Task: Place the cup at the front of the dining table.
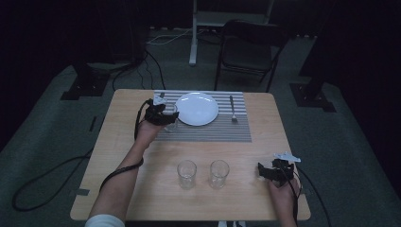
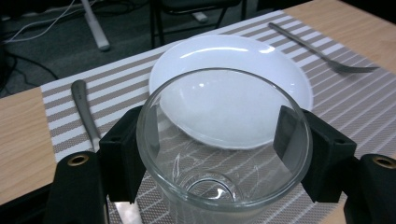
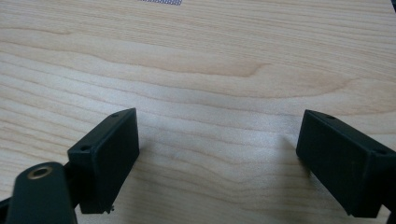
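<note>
A clear drinking glass (image 2: 224,140) stands on the striped placemat (image 2: 355,93), just left of the white plate (image 2: 233,56). My left gripper (image 2: 219,154) is shut on the glass, one black pad on each side of its rim. From above, the left gripper (image 1: 163,117) and the glass (image 1: 171,120) sit at the placemat's (image 1: 208,132) left end, beside the plate (image 1: 196,108). My right gripper (image 1: 265,171) rests open near the table's front right. Between its jaws, the right gripper (image 3: 217,149) frames only bare wood.
A fork (image 1: 232,109) lies right of the plate on the placemat. Another utensil's handle (image 2: 84,107) lies left of the plate. Two empty glasses (image 1: 187,174) (image 1: 219,173) stand side by side at the front middle. A folding chair (image 1: 248,47) stands behind the table.
</note>
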The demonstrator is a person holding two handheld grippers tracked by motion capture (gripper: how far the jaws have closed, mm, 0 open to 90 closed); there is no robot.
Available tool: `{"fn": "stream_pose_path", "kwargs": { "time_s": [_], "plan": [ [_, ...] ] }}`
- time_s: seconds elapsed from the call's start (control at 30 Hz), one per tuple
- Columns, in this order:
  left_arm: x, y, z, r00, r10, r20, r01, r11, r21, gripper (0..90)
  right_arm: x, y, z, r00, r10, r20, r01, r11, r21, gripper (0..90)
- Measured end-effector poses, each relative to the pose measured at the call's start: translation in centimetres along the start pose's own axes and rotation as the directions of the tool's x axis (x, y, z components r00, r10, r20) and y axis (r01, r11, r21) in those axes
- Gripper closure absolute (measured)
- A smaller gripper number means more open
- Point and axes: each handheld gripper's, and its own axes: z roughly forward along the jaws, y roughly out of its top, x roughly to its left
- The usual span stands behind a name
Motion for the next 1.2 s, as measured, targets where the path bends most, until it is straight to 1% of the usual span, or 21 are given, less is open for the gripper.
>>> {"fn": "stream_pose_path", "kwargs": {
  "time_s": [0.03,0.17,0.33,0.4,0.5,0.6,0.7,0.73,0.77,0.8,0.83,0.87,0.9,0.97,1.0,1.03,1.07,1.1,1.13,1.17,1.2],
  "plan": [
    [0.1,0.0,0.2,0.9999,-0.009,-0.009,0.009,1.0,-0.004,28.9,0.0,0.0,0.0,1.0,0.0,0.0,0.0,1.0,0.0,12.9],
    [0.5,-0.1,0.9,0.9997,-0.021,-0.015,0.021,0.9998,0.004,28.9,0.0,0.0,0.0,1.0,0.0,0.0,0.0,1.0,0.0,12.9],
    [0.8,-0.5,1.5,0.9995,-0.012,-0.029,0.013,0.9997,0.022,28.9,0.0,0.0,0.0,1.0,0.0,0.0,0.0,1.0,0.0,13.0],
    [1.0,-0.8,1.7,0.9999,-0.01,-0.013,0.011,0.9995,0.028,28.9,0.0,0.0,0.0,1.0,0.0,0.0,0.0,1.0,0.0,13.0],
    [1.2,-1.0,1.6,0.9997,-0.021,-0.009,0.021,0.9996,0.016,28.8,0.0,0.0,0.0,1.0,0.0,0.0,0.0,1.0,0.0,13.0],
    [1.0,-1.0,1.6,0.9999,-0.007,-0.011,0.007,0.9997,0.025,28.7,0.0,0.0,0.0,1.0,0.001,0.0,-0.001,1.0,0.0,13.0],
    [1.1,-1.0,1.4,1.0,-0.005,0.006,0.005,0.9991,0.042,28.0,0.0,0.0,0.0,1.0,0.002,0.001,-0.002,1.0,-0.001,13.3],
    [1.3,-0.9,1.2,0.9995,-0.013,0.029,0.012,0.999,0.043,23.7,0.0,0.0,0.0,1.0,0.002,0.001,-0.002,1.0,-0.001,13.3],
    [1.3,-0.9,1.2,0.9995,-0.013,0.029,0.012,0.999,0.043,19.9,0.0,0.0,0.0,1.0,0.002,0.001,-0.002,1.0,-0.001,13.3],
    [1.3,-0.9,1.1,0.9993,-0.015,0.034,0.013,0.9985,0.053,19.9,0.0,0.0,0.0,1.0,0.002,0.001,-0.002,1.0,-0.001,13.3],
    [1.2,-0.9,1.0,0.9997,-0.01,0.024,0.008,0.9983,0.058,19.6,0.0,0.0,0.0,1.0,0.002,0.001,-0.002,1.0,-0.001,13.3],
    [1.2,-1.0,0.9,0.9996,-0.005,0.028,0.004,0.9987,0.051,18.6,0.0,0.0,0.0,1.0,0.002,0.001,-0.002,1.0,-0.001,13.3],
    [1.2,-1.0,0.8,0.9992,-0.014,0.036,0.012,0.9984,0.055,11.0,0.0,0.0,0.0,1.0,0.003,0.001,-0.003,1.0,-0.001,13.3],
    [1.3,-1.2,0.7,0.9982,-0.019,0.057,0.015,0.998,0.061,9.4,0.0,0.0,0.0,1.0,0.002,0.001,-0.002,1.0,-0.001,13.3],
    [1.3,-1.3,0.8,0.9982,-0.025,0.054,0.02,0.9959,0.088,3.3,0.0,0.0,0.0,1.0,0.002,0.001,-0.002,1.0,-0.001,13.3],
    [1.3,-1.4,0.8,0.9972,-0.027,0.07,0.02,0.9955,0.093,0.1,0.0,0.0,0.0,1.0,0.003,0.001,-0.003,1.0,-0.001,13.3],
    [1.2,-1.5,0.7,0.9961,-0.021,0.085,0.013,0.995,0.099,0.1,0.0,0.0,0.0,1.0,0.003,0.002,-0.003,1.0,-0.001,13.3],
    [1.1,-1.7,0.6,0.9969,-0.014,0.077,0.006,0.9952,0.098,0.1,0.0,0.0,0.0,1.0,0.003,0.001,-0.003,1.0,-0.001,13.3],
    [1.0,-1.8,0.5,0.9965,-0.013,0.083,0.005,0.9954,0.095,0.1,0.0,0.0,0.0,1.0,0.002,0.002,-0.002,1.0,-0.001,13.3],
    [1.0,-2.0,0.5,0.9948,-0.017,0.1,0.007,0.9952,0.097,0.1,0.0,0.0,0.0,1.0,0.002,0.002,-0.002,1.0,-0.001,13.3],
    [0.9,-2.1,0.4,0.9954,-0.004,0.095,-0.006,0.995,0.099,0.1,0.0,0.0,0.0,1.0,0.003,0.001,-0.003,1.0,-0.001,13.3]
  ]
}}
